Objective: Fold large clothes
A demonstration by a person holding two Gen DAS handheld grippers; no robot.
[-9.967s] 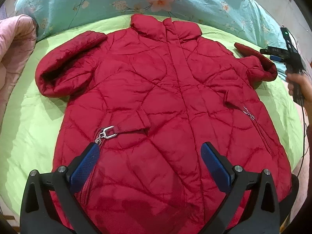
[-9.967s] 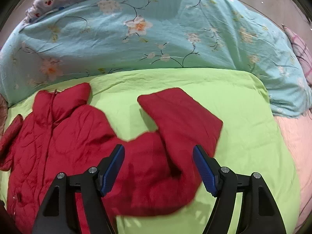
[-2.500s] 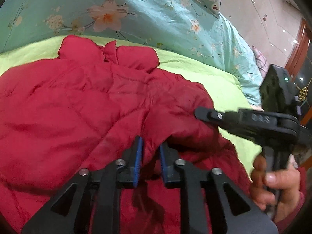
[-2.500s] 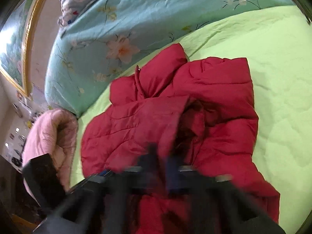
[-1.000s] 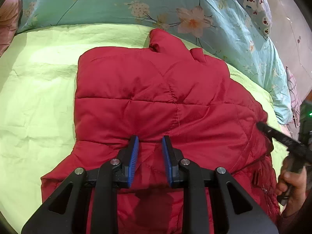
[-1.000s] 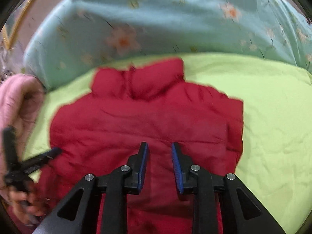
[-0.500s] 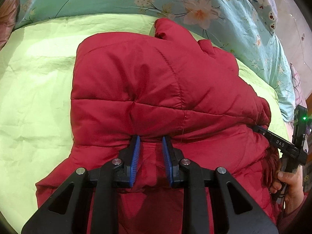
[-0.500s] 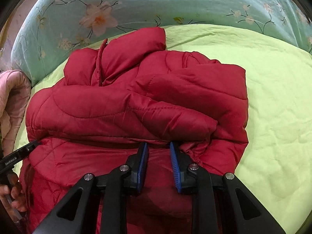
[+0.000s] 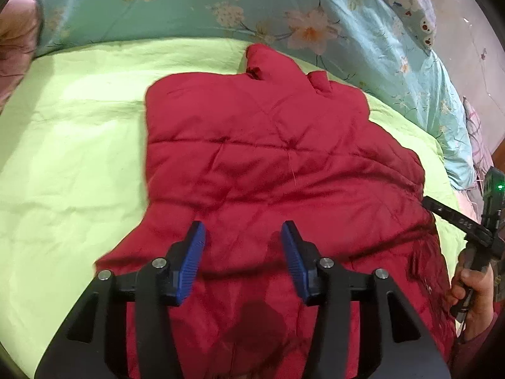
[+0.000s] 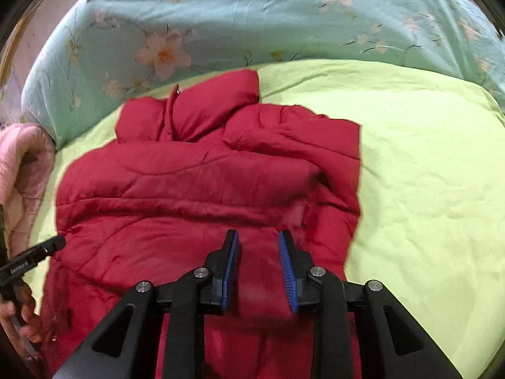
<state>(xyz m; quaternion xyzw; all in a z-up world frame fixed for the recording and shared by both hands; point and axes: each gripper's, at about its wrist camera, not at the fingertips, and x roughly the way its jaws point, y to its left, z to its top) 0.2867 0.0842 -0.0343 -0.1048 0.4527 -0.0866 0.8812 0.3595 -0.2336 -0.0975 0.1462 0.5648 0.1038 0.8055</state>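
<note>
A red quilted jacket (image 9: 268,164) lies on a lime-green bed sheet (image 9: 72,145), its lower part folded up over the body so the collar pokes out at the far end. It also shows in the right wrist view (image 10: 195,195). My left gripper (image 9: 243,237) is open just above the folded edge, holding nothing. My right gripper (image 10: 258,246) is open over the jacket's near right part, empty. The right gripper also shows at the right edge of the left wrist view (image 9: 457,221), and the left gripper at the left edge of the right wrist view (image 10: 34,252).
A rolled teal floral quilt (image 9: 221,3) runs along the far side of the bed; it also shows in the right wrist view (image 10: 252,15). A pink quilt (image 10: 22,173) is bunched at the left. Bare green sheet (image 10: 426,173) lies to the right of the jacket.
Both grippers were shut on the jacket's folded edge half a second ago and have opened, letting it drop flat over the body. The left has opened wider than the right.
</note>
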